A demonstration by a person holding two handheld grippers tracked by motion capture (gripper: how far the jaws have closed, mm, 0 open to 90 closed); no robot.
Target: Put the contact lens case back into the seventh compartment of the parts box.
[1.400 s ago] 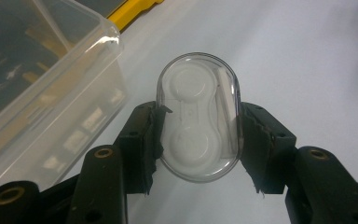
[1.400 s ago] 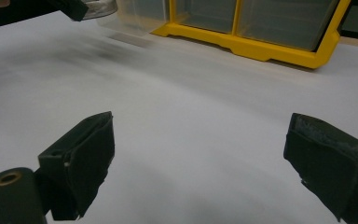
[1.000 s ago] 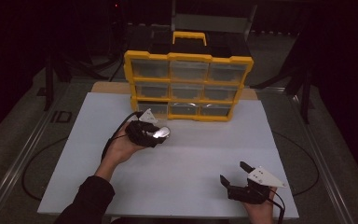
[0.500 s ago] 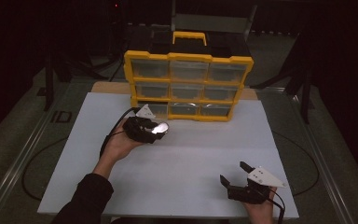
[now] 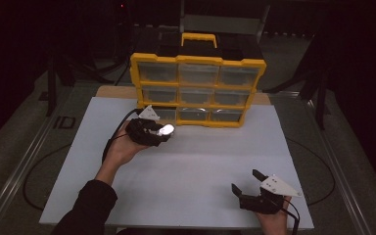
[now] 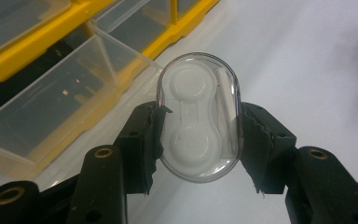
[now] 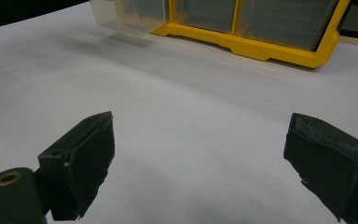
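just in front of the yellow organizer (image 5: 198,90), at its lower left corner, our left gripper (image 6: 198,135) holds a clear oval case (image 6: 199,116) clamped across its short width, one jaw on each long side, lifted off the white table (image 5: 186,171). it looks like a contact lens case, two round wells visible through the lid. beside it a clear drawer (image 6: 60,112) stands pulled out from the bottom row, and we judge the step in hand is getting the case into that drawer. to do it well, we should bring the case over the drawer's open top, keep it level so it doesn't slip between the pads, line its long axis with the drawer's length, and lower it below the rim before we let go, since the smooth plastic could skid or bounce off the edge. our right gripper (image 5: 251,183) waits near the table's front edge, well apart, jaws spread wide with nothing between them; it could steady the organizer if the drawer shifts.
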